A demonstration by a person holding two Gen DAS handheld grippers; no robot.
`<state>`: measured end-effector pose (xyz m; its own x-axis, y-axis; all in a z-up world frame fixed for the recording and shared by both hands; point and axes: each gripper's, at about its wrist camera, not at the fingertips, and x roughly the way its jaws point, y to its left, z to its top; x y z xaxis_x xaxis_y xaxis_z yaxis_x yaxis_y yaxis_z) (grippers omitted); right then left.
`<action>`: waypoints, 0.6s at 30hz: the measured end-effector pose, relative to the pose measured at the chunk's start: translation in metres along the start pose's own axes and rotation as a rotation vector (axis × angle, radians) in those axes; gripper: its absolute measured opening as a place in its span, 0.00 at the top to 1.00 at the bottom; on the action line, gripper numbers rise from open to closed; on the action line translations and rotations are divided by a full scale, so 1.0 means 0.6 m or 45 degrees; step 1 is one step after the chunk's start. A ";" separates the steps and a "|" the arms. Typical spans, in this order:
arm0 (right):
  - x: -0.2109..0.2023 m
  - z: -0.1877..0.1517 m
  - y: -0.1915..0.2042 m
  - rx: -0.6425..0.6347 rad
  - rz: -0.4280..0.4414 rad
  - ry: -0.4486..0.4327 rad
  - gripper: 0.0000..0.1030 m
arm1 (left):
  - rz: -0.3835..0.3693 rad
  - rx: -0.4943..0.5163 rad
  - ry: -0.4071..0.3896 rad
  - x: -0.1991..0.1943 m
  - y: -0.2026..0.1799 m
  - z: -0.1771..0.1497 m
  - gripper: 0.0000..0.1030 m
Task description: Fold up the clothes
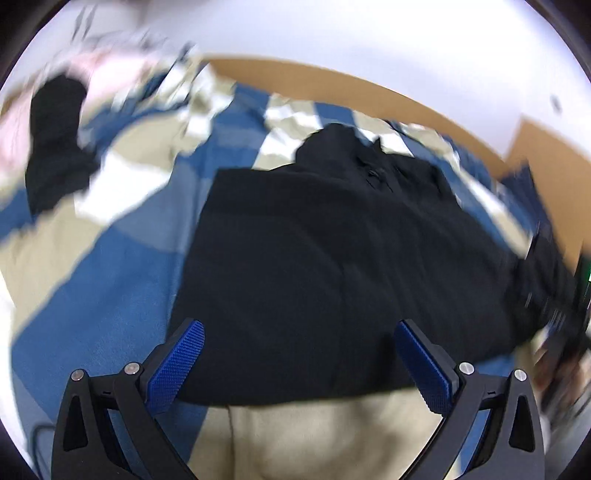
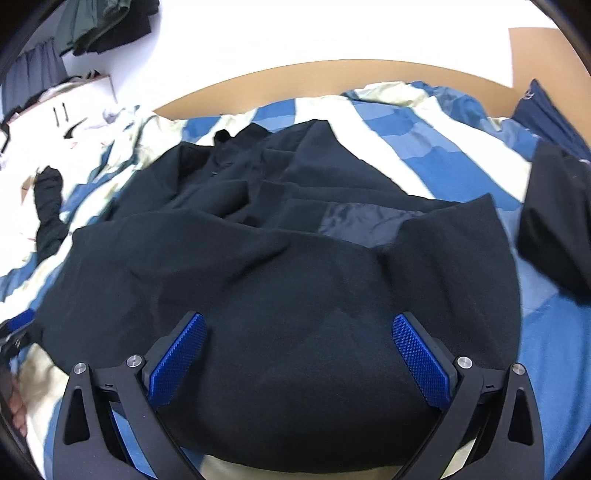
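Bed covered by a blue, white and beige checked duvet (image 2: 424, 122); wooden headboard (image 2: 295, 74) along the far edge, white wall behind it.

Black jacket (image 2: 280, 280) lies spread across the middle of the duvet, collar end far, hem near. Right wrist view: cloth bunched into several folds at the far half, a patch of shiny dark lining (image 2: 354, 221) showing right of centre where a front panel is turned back. Left wrist view, blurred: same jacket (image 1: 332, 258), flatter on its left side, a small button or fastener near the collar; detail not readable.

Left gripper (image 1: 299, 363): blue ribbed pads set wide apart, nothing between them, poised over the near hem of the jacket. Whether the fingers touch cloth cannot be told.

Right gripper (image 2: 299, 360): pads likewise wide apart, empty, over the near part of the jacket body. Contact with the cloth not clear.

Other items:
- Folded dark garment (image 2: 554, 221) on the right of the bed, apart from the jacket.
- Navy cloth (image 2: 546, 110) at the far right, against the headboard.
- Separate black piece (image 2: 50, 210), narrow, sleeve-like, at the left edge of the duvet; kind uncertain.
- Far left, beyond the bed: white surface with scattered small things, dark clothes hanging above (image 2: 107, 22).
- Left wrist view, far left: pale pink fabric (image 1: 110, 70), heavily blurred.
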<state>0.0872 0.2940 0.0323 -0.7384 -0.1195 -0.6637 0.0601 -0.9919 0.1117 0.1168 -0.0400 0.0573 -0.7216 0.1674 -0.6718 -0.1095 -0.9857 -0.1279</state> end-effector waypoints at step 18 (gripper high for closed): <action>-0.031 -0.015 -0.009 0.062 0.069 -0.021 0.00 | -0.024 0.031 0.055 0.016 -0.009 -0.029 0.00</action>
<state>0.1063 0.3011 0.0374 -0.7460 -0.1715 -0.6435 0.0678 -0.9808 0.1828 0.1224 -0.0325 0.0391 -0.6891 0.1859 -0.7005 -0.1394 -0.9825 -0.1236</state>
